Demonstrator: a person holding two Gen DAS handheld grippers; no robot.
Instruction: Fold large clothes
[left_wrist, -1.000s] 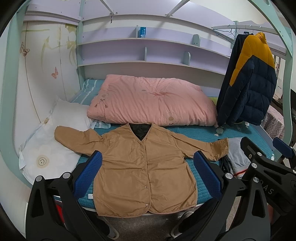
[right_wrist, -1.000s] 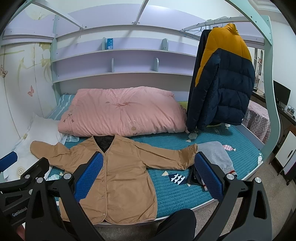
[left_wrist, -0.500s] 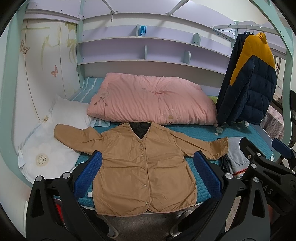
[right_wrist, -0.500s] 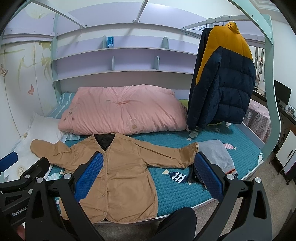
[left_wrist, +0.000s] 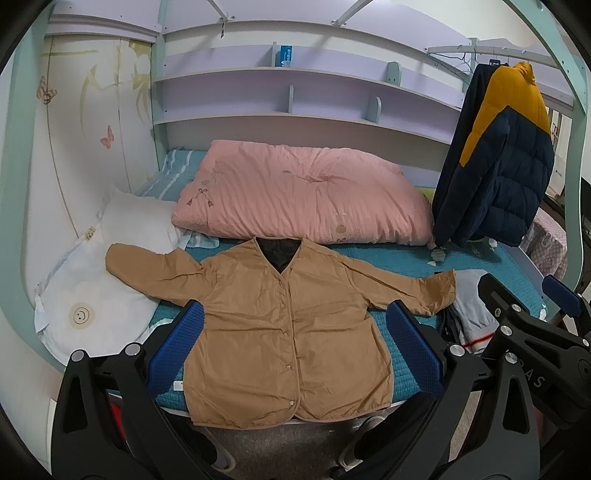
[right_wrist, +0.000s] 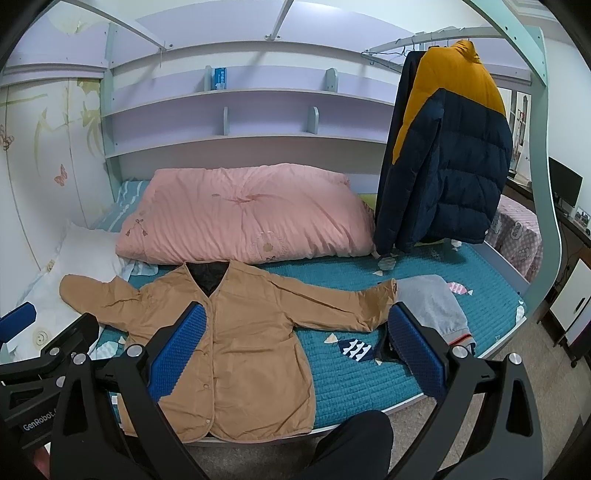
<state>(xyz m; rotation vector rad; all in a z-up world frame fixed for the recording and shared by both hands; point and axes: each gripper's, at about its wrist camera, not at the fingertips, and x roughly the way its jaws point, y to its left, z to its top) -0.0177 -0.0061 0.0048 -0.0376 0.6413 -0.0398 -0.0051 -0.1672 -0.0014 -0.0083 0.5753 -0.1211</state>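
A tan buttoned jacket (left_wrist: 280, 325) (right_wrist: 236, 339) lies flat, front up, on the teal bed cover (left_wrist: 476, 258) (right_wrist: 354, 369), both sleeves spread sideways and its hem at the bed's front edge. My left gripper (left_wrist: 293, 347) hovers open in front of the bed, its blue pads framing the jacket's body without touching it. My right gripper (right_wrist: 297, 347) is open too, held back from the bed over the jacket's right side. The right gripper's black frame also shows at the right edge of the left wrist view.
A pink quilt (left_wrist: 303, 192) lies behind the jacket and a white pillow (left_wrist: 99, 280) under its left sleeve. Grey clothing (right_wrist: 436, 306) sits by the right sleeve cuff. A navy and yellow puffer jacket (right_wrist: 447, 155) hangs at the right. Shelves line the back wall. A person's dark knee (right_wrist: 354, 443) is near the bed edge.
Both views have shifted slightly, the bed and jacket sitting a little lower and farther. The jacket has not moved and both grippers stay open.
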